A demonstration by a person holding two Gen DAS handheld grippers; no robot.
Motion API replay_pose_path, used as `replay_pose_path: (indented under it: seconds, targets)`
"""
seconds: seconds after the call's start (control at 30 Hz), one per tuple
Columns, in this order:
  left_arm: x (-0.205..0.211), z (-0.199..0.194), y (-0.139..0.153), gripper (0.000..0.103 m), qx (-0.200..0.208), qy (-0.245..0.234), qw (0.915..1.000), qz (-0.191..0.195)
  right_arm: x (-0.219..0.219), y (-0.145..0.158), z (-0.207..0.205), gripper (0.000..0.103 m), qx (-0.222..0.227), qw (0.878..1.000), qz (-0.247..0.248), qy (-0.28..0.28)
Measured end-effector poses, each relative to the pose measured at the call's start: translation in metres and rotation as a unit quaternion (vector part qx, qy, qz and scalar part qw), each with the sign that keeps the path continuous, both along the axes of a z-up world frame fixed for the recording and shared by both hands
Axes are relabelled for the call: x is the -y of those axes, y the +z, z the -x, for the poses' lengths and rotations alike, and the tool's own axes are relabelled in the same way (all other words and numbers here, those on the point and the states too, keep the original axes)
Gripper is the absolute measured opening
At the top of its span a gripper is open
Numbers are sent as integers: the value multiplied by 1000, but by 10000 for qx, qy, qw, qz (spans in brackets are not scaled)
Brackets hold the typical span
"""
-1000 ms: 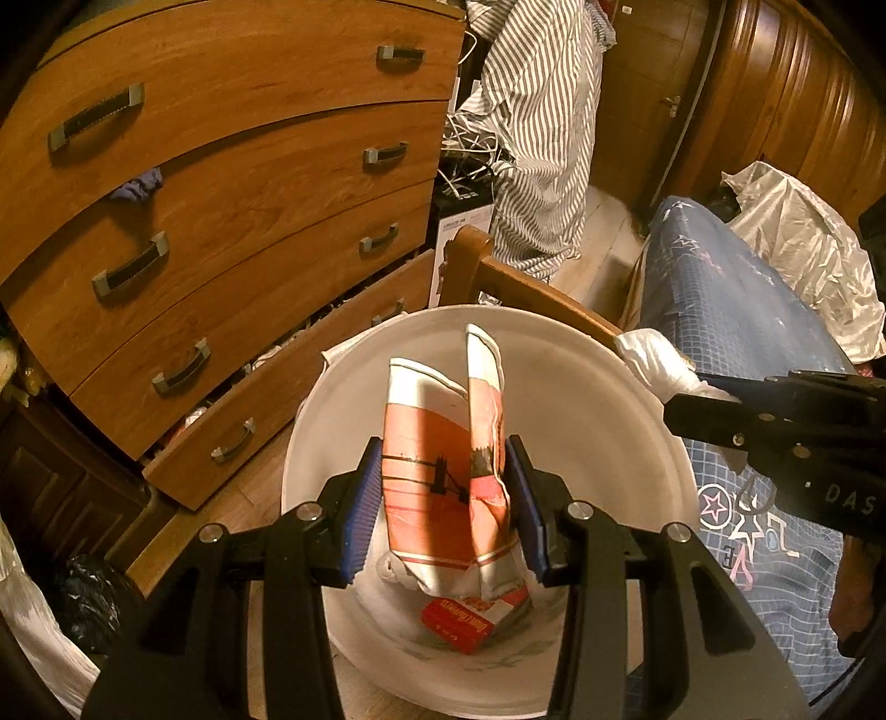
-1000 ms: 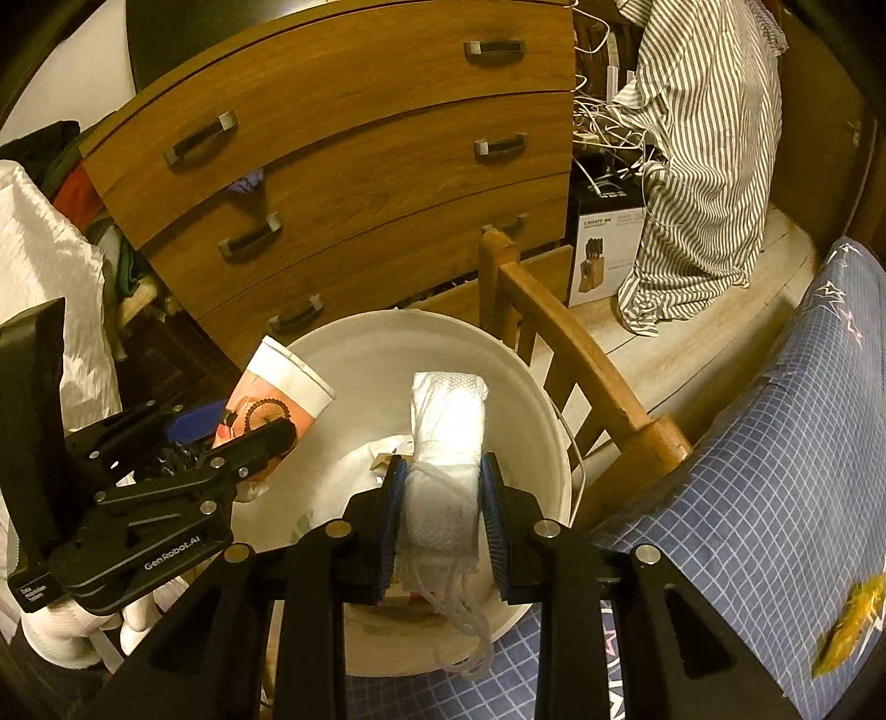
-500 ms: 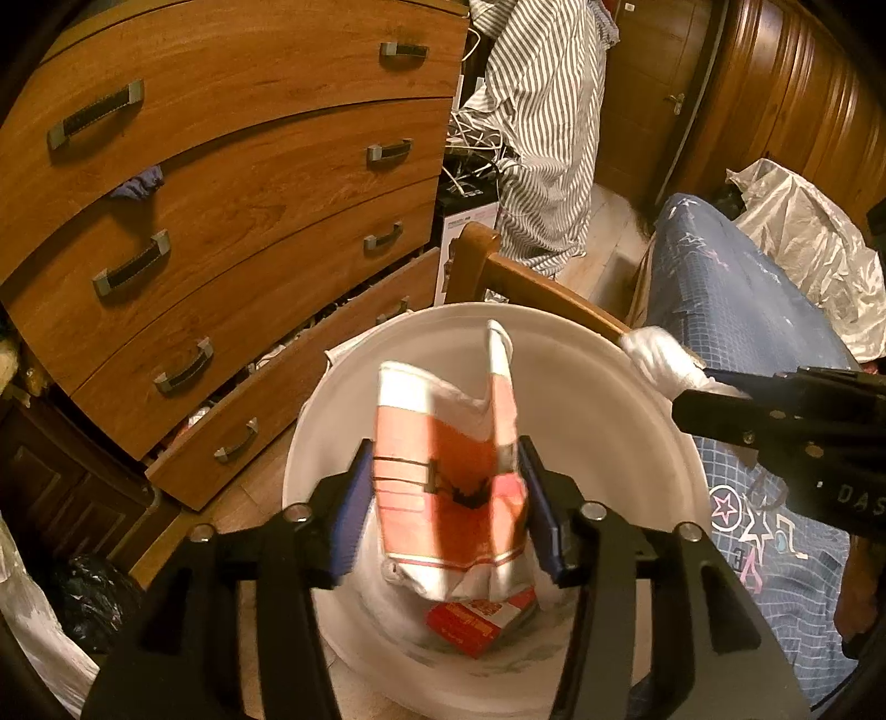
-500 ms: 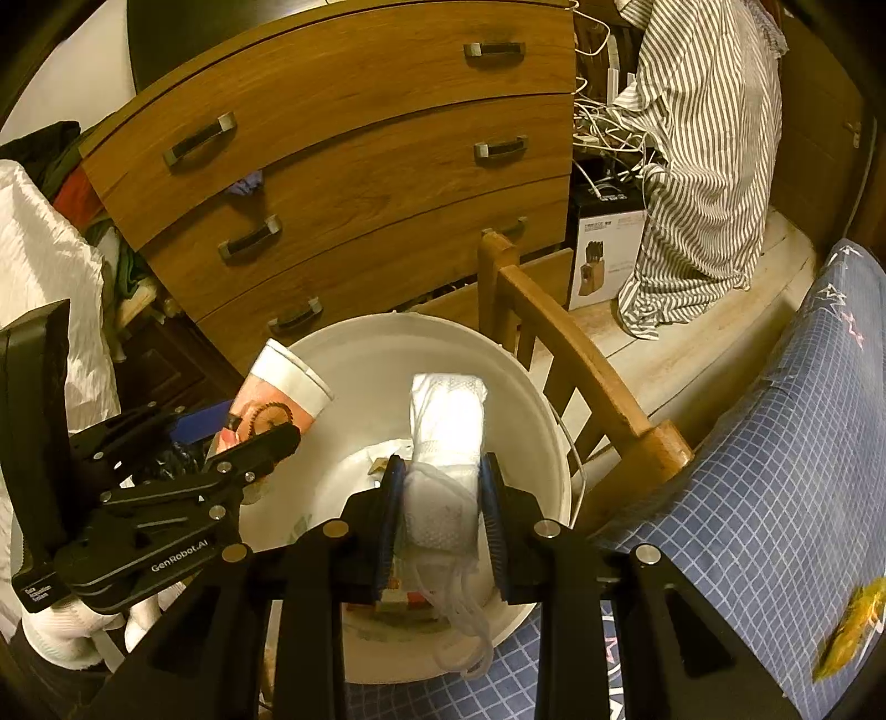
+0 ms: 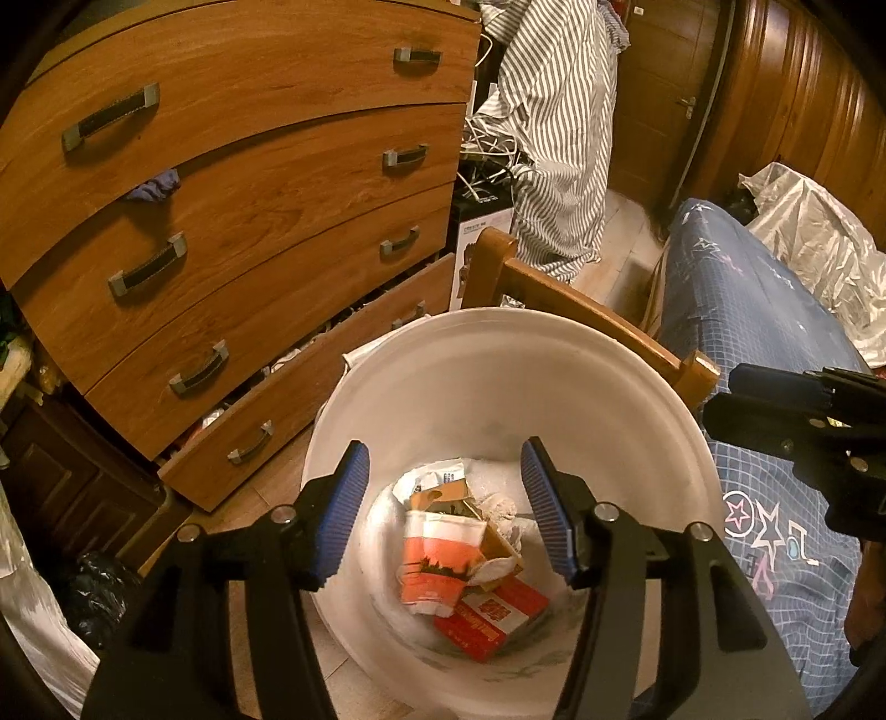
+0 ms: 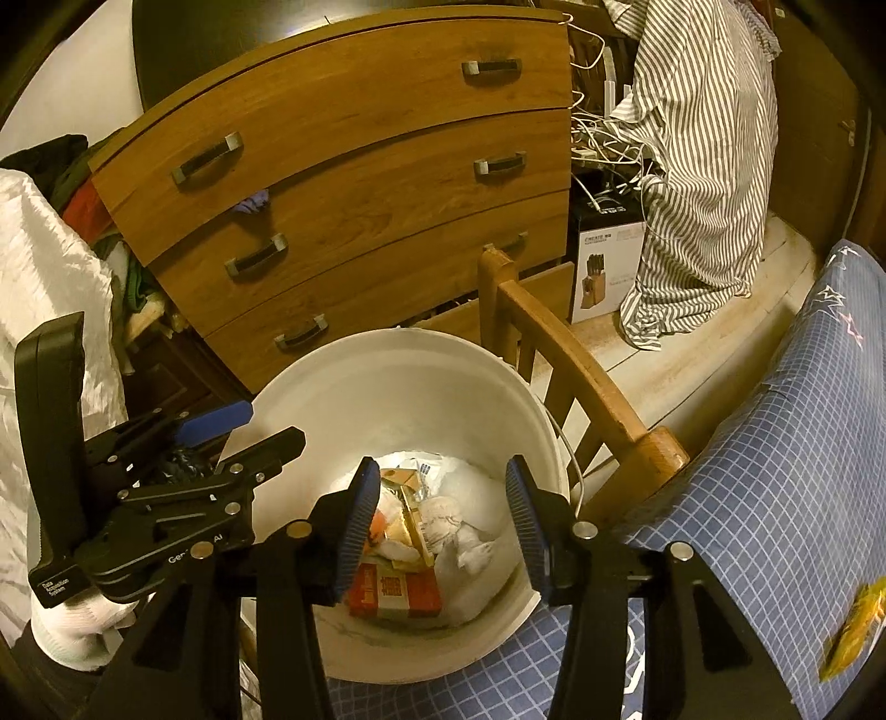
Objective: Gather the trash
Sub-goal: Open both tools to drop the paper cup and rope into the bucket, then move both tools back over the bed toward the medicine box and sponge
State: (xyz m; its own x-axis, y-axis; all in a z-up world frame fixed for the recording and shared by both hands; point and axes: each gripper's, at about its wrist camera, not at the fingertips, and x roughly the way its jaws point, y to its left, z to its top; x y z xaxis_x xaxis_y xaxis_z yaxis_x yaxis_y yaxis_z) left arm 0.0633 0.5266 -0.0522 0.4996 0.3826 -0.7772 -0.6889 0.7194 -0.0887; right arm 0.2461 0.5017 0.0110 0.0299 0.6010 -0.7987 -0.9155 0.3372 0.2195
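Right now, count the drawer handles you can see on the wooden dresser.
8 in the left wrist view, two per drawer: top, second, third, bottom. None seem hidden.

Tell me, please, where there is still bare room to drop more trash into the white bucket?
The white bucket has bare wall all round its upper part, widest on the far side toward the wooden chair. The bottom is crowded: the orange paper cup, the red box and the crumpled white wrapping cover it.
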Motion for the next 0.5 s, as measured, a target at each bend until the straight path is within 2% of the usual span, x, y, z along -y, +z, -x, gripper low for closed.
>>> replay_pose_path:
  seconds: [0.13,0.2,0.5]
  targets:
    - [2,1,1,55,9,-1,10000,-4,5,1,3,49,-8,10000,-40,6]
    - [4,3,3,55,12,1,10000,-16,10,1,6,53,-12,10000,-77,8]
    - [35,25,13,73,145,-84,9998,-139,58,14,30,73,91,9988,-478,15]
